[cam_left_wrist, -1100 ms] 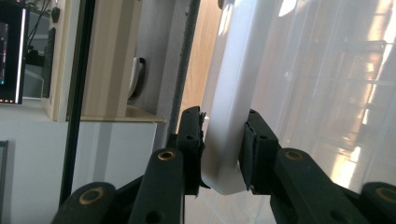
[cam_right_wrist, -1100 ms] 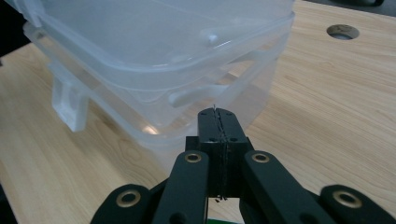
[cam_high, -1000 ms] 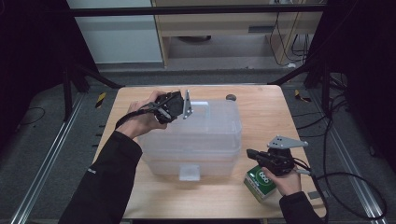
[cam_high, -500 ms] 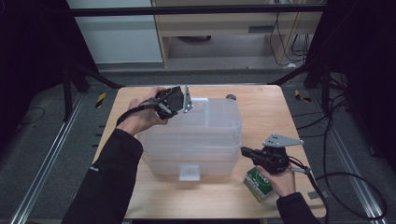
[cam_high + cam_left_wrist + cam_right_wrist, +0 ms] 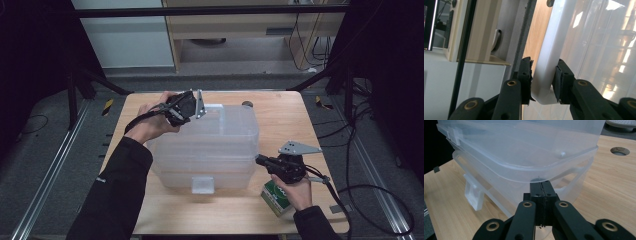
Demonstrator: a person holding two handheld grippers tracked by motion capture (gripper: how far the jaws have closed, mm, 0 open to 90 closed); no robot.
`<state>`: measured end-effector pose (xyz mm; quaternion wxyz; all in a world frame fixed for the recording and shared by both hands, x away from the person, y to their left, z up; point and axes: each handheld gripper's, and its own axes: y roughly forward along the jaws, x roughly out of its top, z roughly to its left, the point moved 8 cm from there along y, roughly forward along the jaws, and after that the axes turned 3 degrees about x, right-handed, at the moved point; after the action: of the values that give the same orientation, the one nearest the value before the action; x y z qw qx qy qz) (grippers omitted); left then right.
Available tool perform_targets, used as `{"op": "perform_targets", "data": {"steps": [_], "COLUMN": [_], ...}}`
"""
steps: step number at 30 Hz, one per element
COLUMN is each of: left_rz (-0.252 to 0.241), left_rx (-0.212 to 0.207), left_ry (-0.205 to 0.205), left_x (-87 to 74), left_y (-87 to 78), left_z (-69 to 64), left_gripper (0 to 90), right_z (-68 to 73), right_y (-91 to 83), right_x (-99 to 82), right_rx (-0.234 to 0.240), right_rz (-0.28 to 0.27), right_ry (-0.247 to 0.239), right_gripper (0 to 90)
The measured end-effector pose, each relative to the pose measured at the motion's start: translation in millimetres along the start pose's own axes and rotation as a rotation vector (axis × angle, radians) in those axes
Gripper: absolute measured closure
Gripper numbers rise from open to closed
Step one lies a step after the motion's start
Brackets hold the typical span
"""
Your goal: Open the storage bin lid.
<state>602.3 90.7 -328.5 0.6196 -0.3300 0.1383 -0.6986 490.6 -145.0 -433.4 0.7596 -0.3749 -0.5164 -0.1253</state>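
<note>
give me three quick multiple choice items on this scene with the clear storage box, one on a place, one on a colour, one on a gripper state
1. Where does the green carton lie?
A. on top of the lid
B. on the table near the right hand
C. on the floor

2. What colour is the lid rim between the left gripper's jaws?
A. white
B. red
C. black

3. How do the right gripper's jaws stand?
A. wide open
B. shut together, nothing between
C. shut on the carton

Key: 1 B, the high view shows it at the table's near edge, under the right hand. 2 A, the left gripper view shows a white edge between the pads. 3 B, the right gripper view shows both pads pressed together at the storage box.
</note>
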Motion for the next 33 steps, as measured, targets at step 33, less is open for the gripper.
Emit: {"op": "perform_targets", "data": {"steps": [33], "left_rz": [-0.221], "left_rx": [0.005], "left_ry": [-0.528], "left_x": [-54.9], "left_y": [-60.0], "left_z": [0.8], "left_gripper": [62.9], "right_z": [0.2], "right_y": [0.0], "right_x": [-1.5], "right_rx": [-0.003], "right_rz": [0.011], "right_ry": [-0.001], "right_gripper": [90.0]}}
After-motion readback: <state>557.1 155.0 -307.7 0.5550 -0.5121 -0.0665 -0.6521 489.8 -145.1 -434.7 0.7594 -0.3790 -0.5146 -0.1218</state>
